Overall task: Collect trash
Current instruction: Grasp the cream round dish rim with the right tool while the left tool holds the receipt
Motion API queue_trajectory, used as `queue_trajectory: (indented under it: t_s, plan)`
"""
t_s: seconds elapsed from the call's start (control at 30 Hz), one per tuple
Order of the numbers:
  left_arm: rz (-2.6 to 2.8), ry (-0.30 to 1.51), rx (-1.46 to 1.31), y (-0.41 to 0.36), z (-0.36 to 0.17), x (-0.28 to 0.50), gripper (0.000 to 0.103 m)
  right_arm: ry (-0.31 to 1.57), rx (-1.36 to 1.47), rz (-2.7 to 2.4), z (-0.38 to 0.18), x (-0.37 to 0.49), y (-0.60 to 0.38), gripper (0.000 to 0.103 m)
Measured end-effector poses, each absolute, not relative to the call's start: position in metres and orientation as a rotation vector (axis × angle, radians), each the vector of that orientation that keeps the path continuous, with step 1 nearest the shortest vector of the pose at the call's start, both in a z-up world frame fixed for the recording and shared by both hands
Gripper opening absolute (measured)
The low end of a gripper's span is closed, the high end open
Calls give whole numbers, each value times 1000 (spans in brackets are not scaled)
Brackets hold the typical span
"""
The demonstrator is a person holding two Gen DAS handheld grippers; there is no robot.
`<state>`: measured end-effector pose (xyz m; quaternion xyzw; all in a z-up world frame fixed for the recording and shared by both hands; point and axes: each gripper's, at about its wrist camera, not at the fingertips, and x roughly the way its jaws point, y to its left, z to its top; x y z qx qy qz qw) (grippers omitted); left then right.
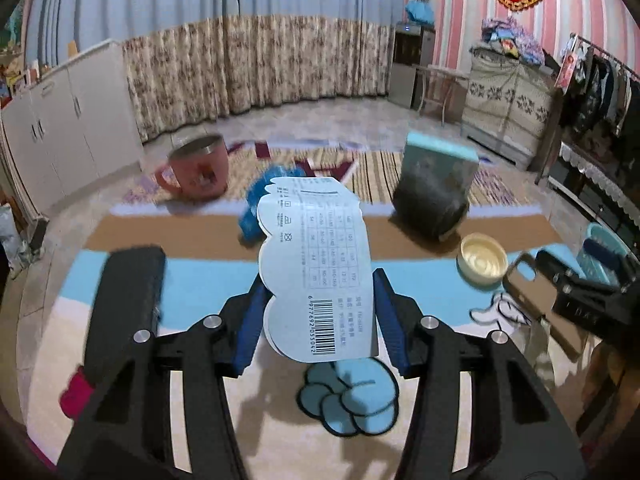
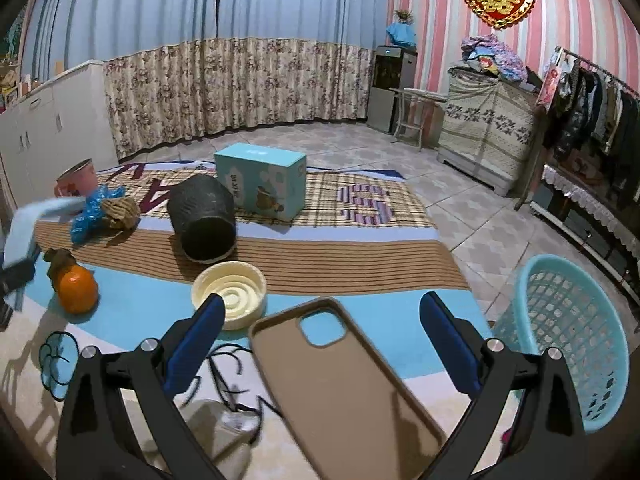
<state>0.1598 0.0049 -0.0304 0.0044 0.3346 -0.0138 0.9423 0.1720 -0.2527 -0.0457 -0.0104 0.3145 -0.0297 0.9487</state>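
A patterned mat covers the tiled floor and serves as the work surface, which is presumably why everything loose has been laid out on it; off its right edge stands the turquoise laundry-style basket, tilted toward the mat, most likely the place trash is meant to go since it sits within easy reach of the right hand; farther back a teal carton stands upright with a dark woven pot lying on its side just in front of it, mouth toward the camera; a pink mug sits at the far left, near a crumple of blue plastic and brown paper that looks like further trash; nearer lie a tan phone case, a cream lid and an orange; the right gripper hovers over the phone case with its fingers spread wide and holding nothing, seemingly waiting; the left gripper has its fingers drawn in narrow around a pale blue cloud-shaped clothing tag, barcode side up, lifted clear of the mat; the tag is the piece in hand, probably bound for the basket.
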Motion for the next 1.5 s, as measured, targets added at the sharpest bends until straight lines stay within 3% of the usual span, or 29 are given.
queue_trajectory:
  t_s: [0.3,0.47,0.53,0.63,0.73,0.8,0.83,0.87,1.07,1.5]
  plan:
    - [8,640,25,33,-24,178,50,756,-33,-59,-64,217,-237,91]
    - [14,681,-19,52,-33,192,50,849,-30,-34,-87,228,-232,72]
    - [16,693,-34,55,-36,197,50,844,-35,-32,-87,226,-231,69]
    - [8,693,-46,55,-35,196,50,847,-39,-22,-86,224,-228,53]
    - [7,683,-28,50,-34,193,50,848,-42,-5,-85,222,-226,45]
    - [6,684,-31,49,-34,192,50,842,-45,2,-84,222,-226,34]
    - [5,685,-33,48,-34,192,50,849,-35,14,-84,223,-226,20]
    - [6,684,-28,47,-34,192,50,850,-23,22,-85,223,-227,17]
    - [13,687,-12,43,-36,190,50,830,-11,41,-83,220,-230,6]
    - [24,688,-18,49,-36,194,50,793,-40,30,-70,215,-238,6]
